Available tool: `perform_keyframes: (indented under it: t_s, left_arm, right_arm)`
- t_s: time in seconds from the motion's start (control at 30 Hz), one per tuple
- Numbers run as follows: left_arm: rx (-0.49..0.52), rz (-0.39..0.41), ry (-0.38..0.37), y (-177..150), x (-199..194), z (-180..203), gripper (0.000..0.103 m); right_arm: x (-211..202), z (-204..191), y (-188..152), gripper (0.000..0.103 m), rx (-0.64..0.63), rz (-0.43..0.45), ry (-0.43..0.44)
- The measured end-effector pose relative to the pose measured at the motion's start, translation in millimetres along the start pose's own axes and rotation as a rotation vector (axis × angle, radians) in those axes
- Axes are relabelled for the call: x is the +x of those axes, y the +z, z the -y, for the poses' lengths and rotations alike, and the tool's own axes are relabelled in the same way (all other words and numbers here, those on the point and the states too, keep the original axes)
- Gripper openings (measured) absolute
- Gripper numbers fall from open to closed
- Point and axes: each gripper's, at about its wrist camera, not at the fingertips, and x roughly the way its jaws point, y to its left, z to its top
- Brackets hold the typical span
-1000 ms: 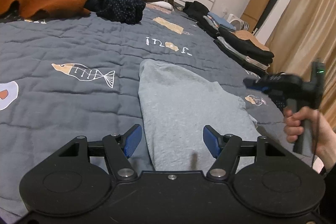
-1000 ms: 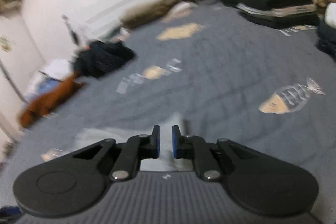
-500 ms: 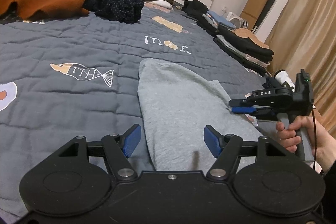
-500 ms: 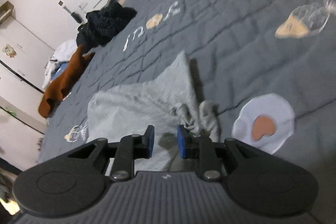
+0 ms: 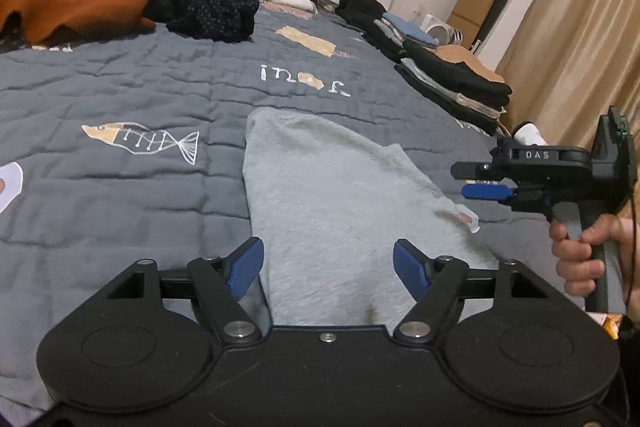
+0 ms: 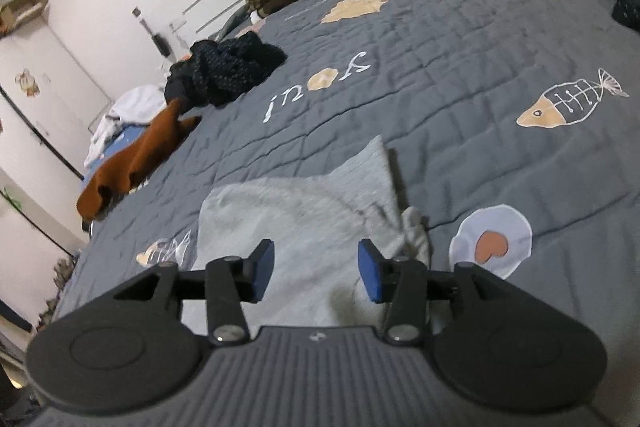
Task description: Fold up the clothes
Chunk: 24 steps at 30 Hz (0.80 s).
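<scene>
Writing on right hand-held gripper (image 5: 482,181): "DAS" in pale letters on its black body, read in the left wrist view.
Writing on quilt (image 5: 120,83): white stitched letters, roughly "inou" with a tan patch as one letter; two fish-skeleton pictures, one seen in each view; one fried-egg patch just right of the right hand-held gripper's fingers.
Grey garment (image 5: 336,195): one, lying flat on the quilt, directly ahead of and below both hand-held grippers; its bunched edge lies just beyond the right one's right finger.
Left hand-held gripper (image 5: 329,263): jaws wide apart and opening, hovering over the near end of the garment, pads pressing nothing.
Right hand-held gripper, own view (image 6: 316,269): jaws apart and opening, cloth below them, nothing clamped.
Hand (image 5: 580,255): one, wrapped round the right handle.
Folded stacks (image 5: 452,75): far right of the left gripper; number unclear.
Rust-brown garment (image 5: 72,15): one, far left.
</scene>
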Motion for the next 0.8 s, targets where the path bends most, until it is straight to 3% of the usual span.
perform_keyframes:
  t_s: [0.17,0.47,0.8]
  left_arm:
    - [-0.018,0.024,0.033,18,-21,19,0.084]
    - [-0.018,0.067,0.084,52,-92,58,0.095]
    - [0.035,0.063,0.107,91,-158,93,0.103]
  right_arm:
    - [-29,-25,-11,0.047,-0.069,-0.023,0.009]
    - [-112,-64,-21,0.047,-0.197,-0.063,-0.011]
    - [-187,-101,-6,0.048,-0.228,-0.047,-0.015]
